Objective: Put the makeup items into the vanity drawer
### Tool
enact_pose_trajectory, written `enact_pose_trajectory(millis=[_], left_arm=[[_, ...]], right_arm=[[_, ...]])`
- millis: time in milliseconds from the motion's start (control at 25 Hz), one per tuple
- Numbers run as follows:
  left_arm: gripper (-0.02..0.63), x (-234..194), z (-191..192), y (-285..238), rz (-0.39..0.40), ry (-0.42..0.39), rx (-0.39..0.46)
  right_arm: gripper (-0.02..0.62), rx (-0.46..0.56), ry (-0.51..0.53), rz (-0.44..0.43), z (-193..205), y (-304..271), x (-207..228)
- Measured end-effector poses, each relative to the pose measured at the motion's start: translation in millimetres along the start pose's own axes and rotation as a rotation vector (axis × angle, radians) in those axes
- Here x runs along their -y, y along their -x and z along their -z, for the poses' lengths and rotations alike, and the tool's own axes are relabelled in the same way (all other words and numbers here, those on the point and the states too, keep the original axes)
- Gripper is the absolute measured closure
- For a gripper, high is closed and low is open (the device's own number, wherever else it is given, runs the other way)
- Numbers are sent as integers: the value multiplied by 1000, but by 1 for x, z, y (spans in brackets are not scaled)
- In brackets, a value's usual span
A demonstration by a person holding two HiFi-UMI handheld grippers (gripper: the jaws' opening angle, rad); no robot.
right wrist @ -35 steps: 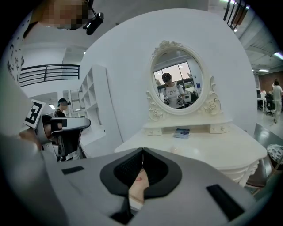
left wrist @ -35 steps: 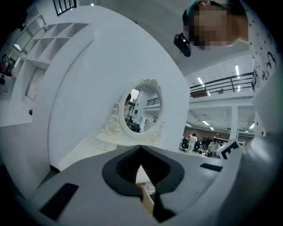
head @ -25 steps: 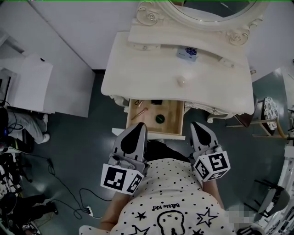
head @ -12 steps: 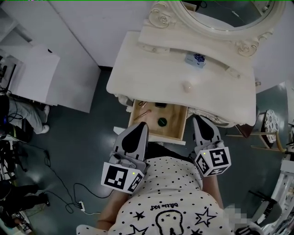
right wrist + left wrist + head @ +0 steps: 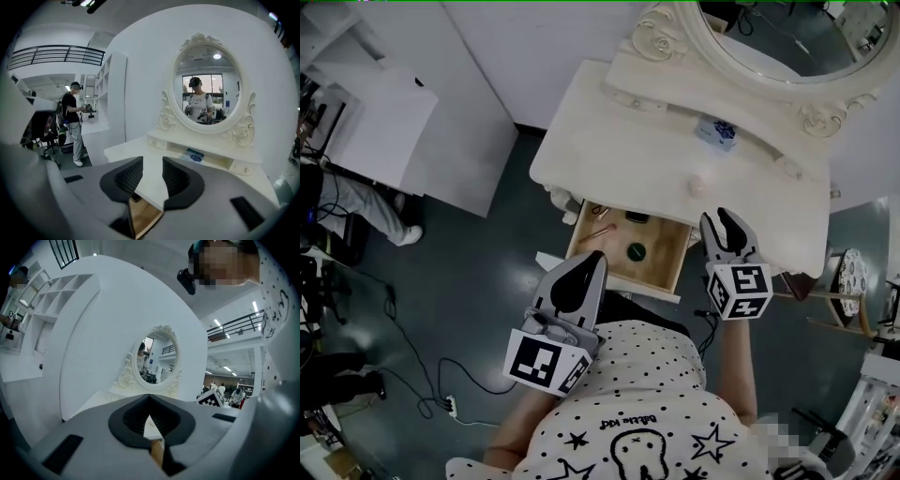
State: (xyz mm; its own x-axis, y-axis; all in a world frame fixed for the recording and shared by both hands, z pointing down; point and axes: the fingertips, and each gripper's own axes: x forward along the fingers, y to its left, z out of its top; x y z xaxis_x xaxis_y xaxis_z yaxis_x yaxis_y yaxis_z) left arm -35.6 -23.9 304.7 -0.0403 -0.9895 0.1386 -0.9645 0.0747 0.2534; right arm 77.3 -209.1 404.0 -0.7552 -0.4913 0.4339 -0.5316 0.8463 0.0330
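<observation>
The white vanity (image 5: 609, 141) has its wooden drawer (image 5: 675, 266) pulled out. In the drawer lie a round dark compact (image 5: 636, 251), a thin brush (image 5: 600, 232) and a small dark item (image 5: 636, 218). A small round pale item (image 5: 697, 186) and a blue-patterned box (image 5: 717, 131) sit on the tabletop. My left gripper (image 5: 592, 259) hovers at the drawer's near left corner, jaws together and empty. My right gripper (image 5: 724, 217) is over the drawer's right end by the table edge. Its jaws are opening, with nothing between them (image 5: 152, 159).
An oval mirror (image 5: 787, 37) stands at the back of the vanity. A white cabinet (image 5: 375, 131) is at the left, cables (image 5: 422, 375) lie on the floor, and a stool (image 5: 844, 272) stands to the right. A person (image 5: 73, 117) stands far left.
My right gripper has moved forward from beside my body to the drawer's right end, and its jaws have parted. The left gripper has stayed put.
</observation>
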Motion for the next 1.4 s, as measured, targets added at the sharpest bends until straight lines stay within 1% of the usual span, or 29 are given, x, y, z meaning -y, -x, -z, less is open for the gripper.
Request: enact_pose_trajectory(millis=[160,360,520,720,1000,1120,1240,1400], left_arm=[[610,-9,-2,5,-32,-1,-1],[610,-20,-2,10,-68,5,-20],[610,-24,-2,7,-79,13,-37],[609,-21,3,-4,-51,31,-59],[610,-28,4,-7,-55,45,-66],[610,-32,4,-5,-70,48,-66],[611,-35,6,-1,-88,54,-66],[610,-34,6,2,-94,57,-62]], right_arm=[[450,-45,19,6,9,-31,17],[416,-125,65,-4,23,-72,29],[404,-166,16,-5,35,-102,41],[403,-265,-23,21,69,-136,52],[403,-333,-78,51,96,-156,66],[403,-368,-65,53,108,-160,67],[406,-355,-48,60,112,-161,67],[434,-355,-41,59,111,-159,66]])
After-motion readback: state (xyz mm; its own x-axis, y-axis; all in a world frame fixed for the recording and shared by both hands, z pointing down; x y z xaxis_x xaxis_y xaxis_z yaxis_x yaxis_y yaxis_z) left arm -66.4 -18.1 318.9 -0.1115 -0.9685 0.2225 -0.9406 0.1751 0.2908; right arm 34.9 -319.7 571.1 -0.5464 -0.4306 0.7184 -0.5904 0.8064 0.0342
